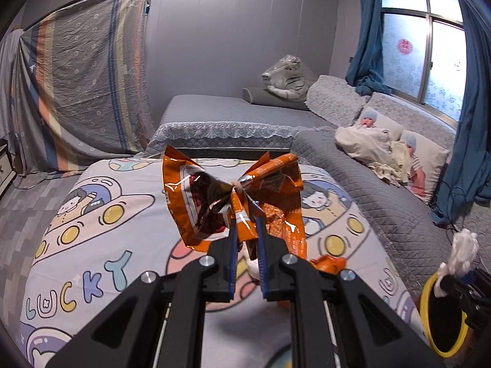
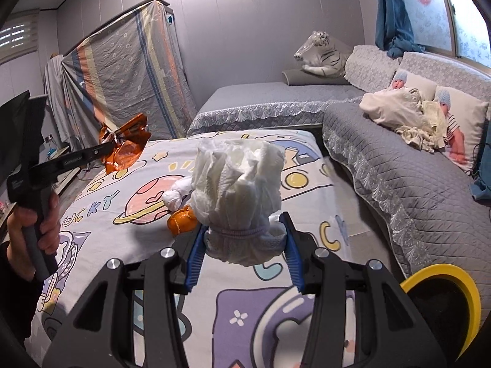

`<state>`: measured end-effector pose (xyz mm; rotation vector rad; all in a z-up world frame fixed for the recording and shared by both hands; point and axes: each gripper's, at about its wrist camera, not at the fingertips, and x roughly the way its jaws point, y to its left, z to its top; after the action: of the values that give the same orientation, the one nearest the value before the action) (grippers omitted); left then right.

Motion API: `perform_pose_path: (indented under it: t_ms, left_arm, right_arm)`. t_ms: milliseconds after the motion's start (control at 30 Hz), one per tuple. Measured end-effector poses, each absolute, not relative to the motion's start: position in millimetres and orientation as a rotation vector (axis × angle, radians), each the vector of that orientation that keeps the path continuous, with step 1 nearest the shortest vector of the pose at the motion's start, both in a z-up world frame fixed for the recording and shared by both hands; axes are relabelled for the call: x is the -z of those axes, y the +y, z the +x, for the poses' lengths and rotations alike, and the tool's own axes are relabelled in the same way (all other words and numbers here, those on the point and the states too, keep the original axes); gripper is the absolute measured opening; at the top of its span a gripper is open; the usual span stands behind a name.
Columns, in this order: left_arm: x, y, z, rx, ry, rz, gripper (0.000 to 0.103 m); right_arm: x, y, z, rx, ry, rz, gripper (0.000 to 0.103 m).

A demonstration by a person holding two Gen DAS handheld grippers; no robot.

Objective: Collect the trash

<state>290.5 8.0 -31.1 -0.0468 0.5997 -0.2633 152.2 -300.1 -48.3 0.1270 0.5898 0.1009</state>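
My left gripper (image 1: 245, 214) is shut on the pinched middle of a crumpled orange snack wrapper (image 1: 190, 190), held above the cartoon bedsheet (image 1: 92, 245). The right wrist view shows the same wrapper (image 2: 125, 147) in the left gripper (image 2: 112, 148) at the left. My right gripper (image 2: 244, 224) is shut on a white rolled-up diaper-like bundle (image 2: 239, 184), lifted off the bed. That bundle (image 1: 460, 251) also shows at the right edge of the left wrist view. On the sheet lie a piece of orange peel (image 2: 181, 220) and a small white tissue ball (image 2: 175, 197).
A black bin with a yellow rim (image 2: 445, 294) stands low at the right beside the bed. Grey quilted couches (image 2: 414, 178) with pillows and a blanket run along the right under the window. A sheet-draped frame (image 2: 122, 70) leans at the back left. A person's hand (image 2: 33, 224) holds the left gripper's handle.
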Motion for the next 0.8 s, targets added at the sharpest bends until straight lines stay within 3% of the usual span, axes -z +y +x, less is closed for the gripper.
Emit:
perform_pose_path:
  t_ms: [800]
  left_arm:
    - [9.8,-110.7,187.5,0.560,0.512,0.036,0.010]
  right_arm:
    - [34.0,-378.8,66.5,0.127,0.482,0.155,0.044]
